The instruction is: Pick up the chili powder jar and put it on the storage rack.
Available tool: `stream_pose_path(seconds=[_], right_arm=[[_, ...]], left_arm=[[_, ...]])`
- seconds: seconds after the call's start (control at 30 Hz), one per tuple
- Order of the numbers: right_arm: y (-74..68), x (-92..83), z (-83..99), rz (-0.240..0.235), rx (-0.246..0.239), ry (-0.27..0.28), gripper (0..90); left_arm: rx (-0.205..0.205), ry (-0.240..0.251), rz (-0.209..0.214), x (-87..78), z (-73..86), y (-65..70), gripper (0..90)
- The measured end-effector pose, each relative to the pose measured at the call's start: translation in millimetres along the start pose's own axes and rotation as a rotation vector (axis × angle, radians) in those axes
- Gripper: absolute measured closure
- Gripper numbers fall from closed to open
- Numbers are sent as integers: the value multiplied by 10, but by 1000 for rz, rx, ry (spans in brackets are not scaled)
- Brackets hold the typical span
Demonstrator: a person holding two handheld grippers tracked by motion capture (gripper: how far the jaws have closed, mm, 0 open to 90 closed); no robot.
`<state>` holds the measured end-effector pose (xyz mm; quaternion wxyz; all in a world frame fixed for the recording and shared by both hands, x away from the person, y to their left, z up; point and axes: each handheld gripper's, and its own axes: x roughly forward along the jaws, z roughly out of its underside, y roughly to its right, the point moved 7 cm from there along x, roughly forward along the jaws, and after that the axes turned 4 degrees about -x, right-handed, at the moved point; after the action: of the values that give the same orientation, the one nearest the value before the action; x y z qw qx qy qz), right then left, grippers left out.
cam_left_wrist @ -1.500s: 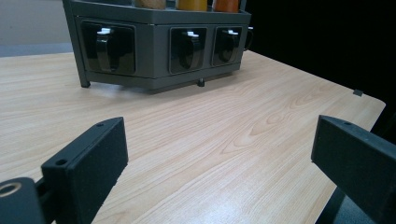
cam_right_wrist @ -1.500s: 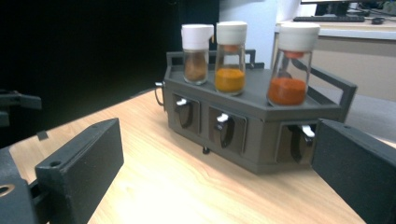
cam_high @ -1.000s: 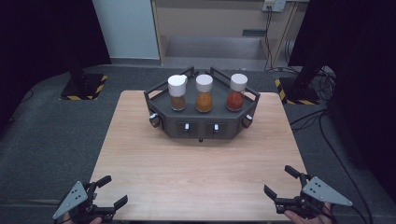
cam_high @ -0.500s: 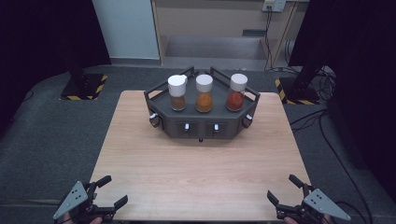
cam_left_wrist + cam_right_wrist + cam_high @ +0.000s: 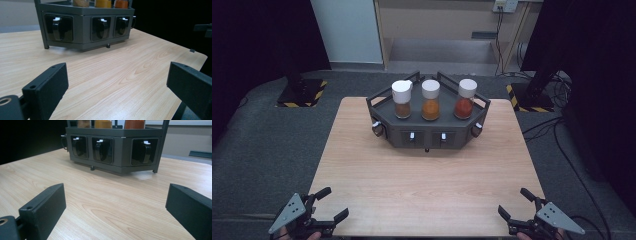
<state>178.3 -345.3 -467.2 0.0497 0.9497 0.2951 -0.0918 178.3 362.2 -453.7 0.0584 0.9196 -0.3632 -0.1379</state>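
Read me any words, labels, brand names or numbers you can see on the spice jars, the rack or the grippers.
None can be read.
Three white-capped glass spice jars: no labels show.
Dark grey metal rack: its black knobs bear plain white marks, no letters or numbers.
Grey three-cornered gripper plates: blank.

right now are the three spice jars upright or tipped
Upright: all three spice jars stand in the grey rack, white caps on top.

Yellow-and-black striped stand bases [image 5: 302, 93] [image 5: 532, 98] sit on grey carpet at centre left and centre right; cables [image 5: 557, 131] trail right; a wall socket [image 5: 505, 5] tops the frame.
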Motion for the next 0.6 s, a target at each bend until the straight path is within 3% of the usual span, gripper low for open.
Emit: stream_pose_path(seconds=[0.27,0.6], right_arm=[[62,41,46,-32,10,-6,34],[64,38,59,-23,33,28,27]], left_arm=[[7,-9,13,29,-9,15,24],[4,-7,10,24,-8,-14,24]])
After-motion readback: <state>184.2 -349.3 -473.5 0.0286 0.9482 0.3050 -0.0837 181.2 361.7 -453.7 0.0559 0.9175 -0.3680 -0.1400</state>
